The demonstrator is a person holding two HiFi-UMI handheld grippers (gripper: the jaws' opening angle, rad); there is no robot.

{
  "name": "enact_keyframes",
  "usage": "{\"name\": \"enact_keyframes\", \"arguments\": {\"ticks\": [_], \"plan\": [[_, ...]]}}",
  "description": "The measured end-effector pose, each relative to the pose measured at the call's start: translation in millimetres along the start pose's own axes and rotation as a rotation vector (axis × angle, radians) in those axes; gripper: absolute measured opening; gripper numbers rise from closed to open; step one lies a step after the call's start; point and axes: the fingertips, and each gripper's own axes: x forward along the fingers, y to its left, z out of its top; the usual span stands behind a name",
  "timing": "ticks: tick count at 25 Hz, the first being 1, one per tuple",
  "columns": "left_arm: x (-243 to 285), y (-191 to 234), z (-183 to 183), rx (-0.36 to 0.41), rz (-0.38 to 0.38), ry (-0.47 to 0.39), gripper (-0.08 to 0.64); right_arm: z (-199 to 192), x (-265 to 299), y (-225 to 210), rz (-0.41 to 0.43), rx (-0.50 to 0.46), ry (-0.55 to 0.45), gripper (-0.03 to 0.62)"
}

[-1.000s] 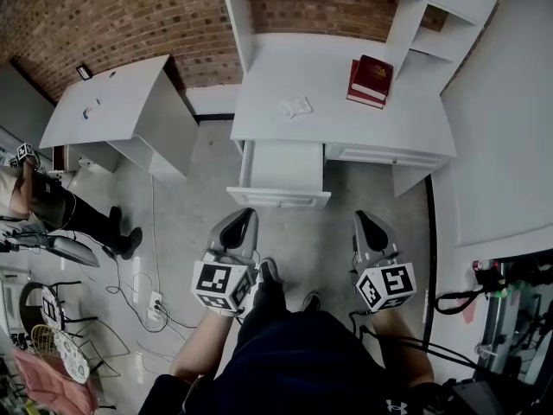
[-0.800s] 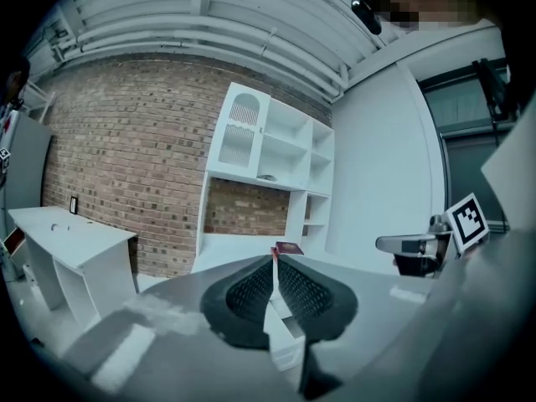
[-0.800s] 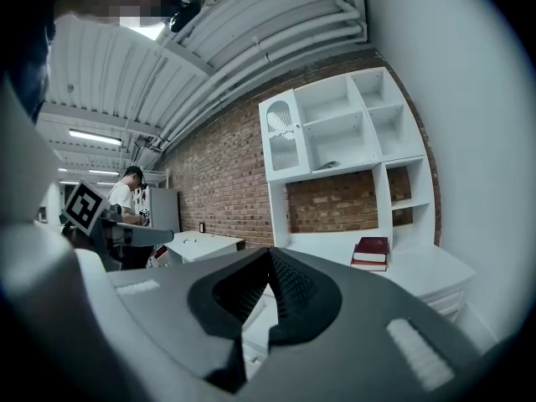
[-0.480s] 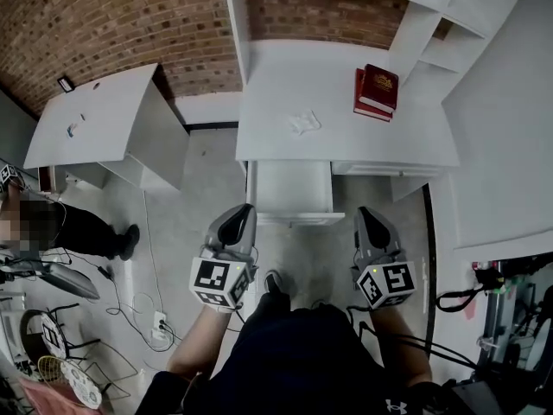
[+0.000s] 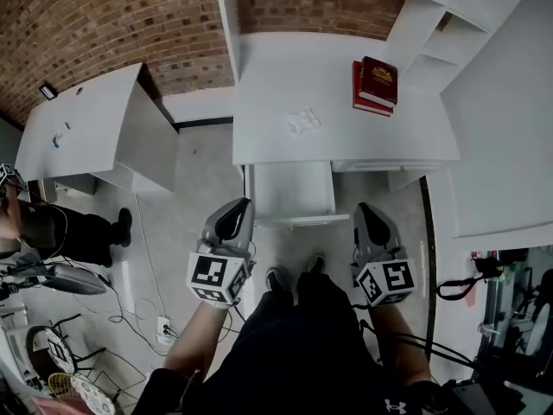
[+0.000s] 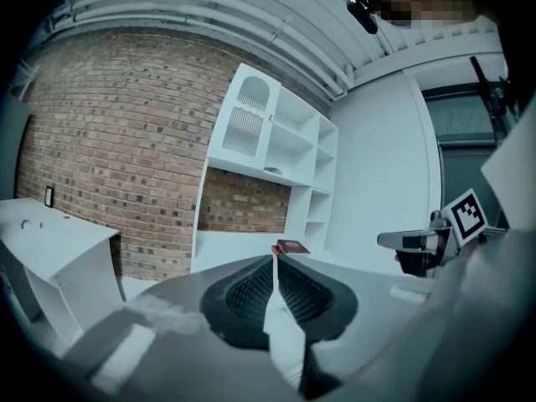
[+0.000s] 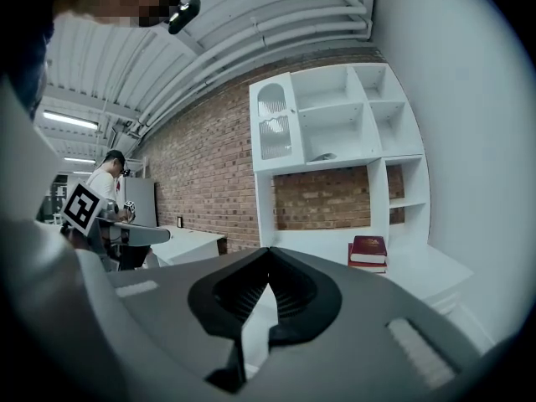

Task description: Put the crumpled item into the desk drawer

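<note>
A crumpled white item (image 5: 302,120) lies on the white desk (image 5: 268,85), left of two stacked red books (image 5: 375,83). Below the desk's front edge a white drawer (image 5: 289,194) stands pulled out, with nothing visible in it. My left gripper (image 5: 239,208) is shut and empty, just in front of the drawer's left corner. Level with it on the other side, my right gripper (image 5: 365,212) is also shut and empty, right of the drawer. In the left gripper view the closed jaws (image 6: 274,258) hide the crumpled item; only the books (image 6: 291,246) show. The right gripper view shows the books (image 7: 368,249) too.
A shelf unit (image 5: 432,15) rises at the desk's back right. A second white desk (image 5: 86,137) stands to the left, with a person (image 5: 52,227) beside it. Cables (image 5: 147,309) trail on the floor at lower left, and equipment (image 5: 510,318) stands at the right.
The desk and open drawer have drawn closer as the person stepped forward. Both grippers now sit right at the drawer's front, still shut.
</note>
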Motion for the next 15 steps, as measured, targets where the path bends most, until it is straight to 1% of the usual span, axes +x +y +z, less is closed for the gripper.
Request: {"name": "enact_keyframes", "arguments": {"ticks": [4, 9, 15], "plan": [[21, 8, -5, -0.003, 0.008, 0.024, 0.018, -8, 23, -14, 0.011, 0.015, 0.018, 0.003], [45, 21, -5, 0.003, 0.049, 0.044, 0.018, -5, 63, -29, 0.056, 0.032, 0.013, 0.003], [85, 35, 16, 0.021, 0.115, 0.051, 0.018, 8, 111, -55, 0.121, 0.039, 0.012, 0.003]]}}
